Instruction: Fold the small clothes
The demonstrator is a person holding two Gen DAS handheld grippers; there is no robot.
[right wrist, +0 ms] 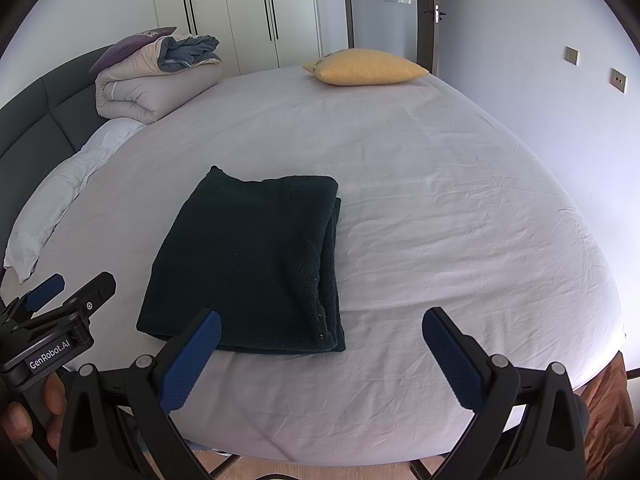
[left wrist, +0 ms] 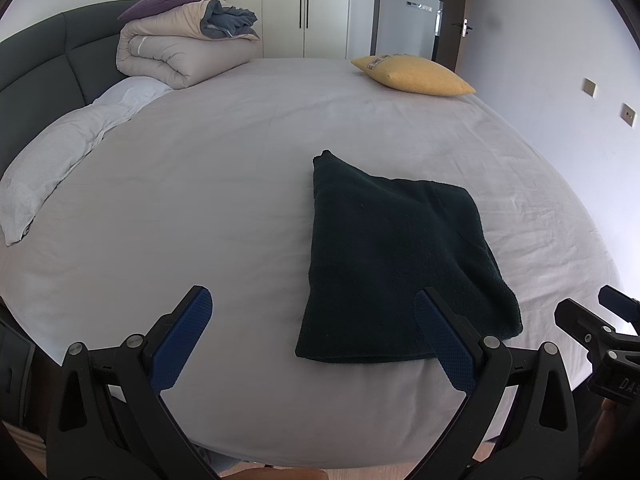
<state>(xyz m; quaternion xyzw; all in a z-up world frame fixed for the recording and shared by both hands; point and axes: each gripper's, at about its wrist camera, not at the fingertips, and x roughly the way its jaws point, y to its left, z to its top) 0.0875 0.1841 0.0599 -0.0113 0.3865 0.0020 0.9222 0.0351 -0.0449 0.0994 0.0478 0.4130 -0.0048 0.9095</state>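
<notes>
A dark green, almost black garment point(left wrist: 396, 264) lies folded into a thick rectangle on the bed's pale sheet point(left wrist: 224, 184), near the front edge. In the right wrist view the same garment point(right wrist: 252, 264) shows stacked layers along its right side. My left gripper point(left wrist: 314, 304) hovers open just before the garment's front left corner, nothing between its blue pads. My right gripper point(right wrist: 322, 324) is open too, held off the garment's front right corner, empty. Each gripper appears at the edge of the other's view: the right gripper point(left wrist: 592, 312) and the left gripper point(right wrist: 76, 286).
A yellow cushion point(left wrist: 416, 74) rests at the bed's far right. A rolled beige duvet point(left wrist: 180, 52) with a purple cushion on top sits at the far left by the dark headboard point(left wrist: 36, 80). A white pillow point(left wrist: 60, 164) lies on the left. Wardrobes and a door stand behind.
</notes>
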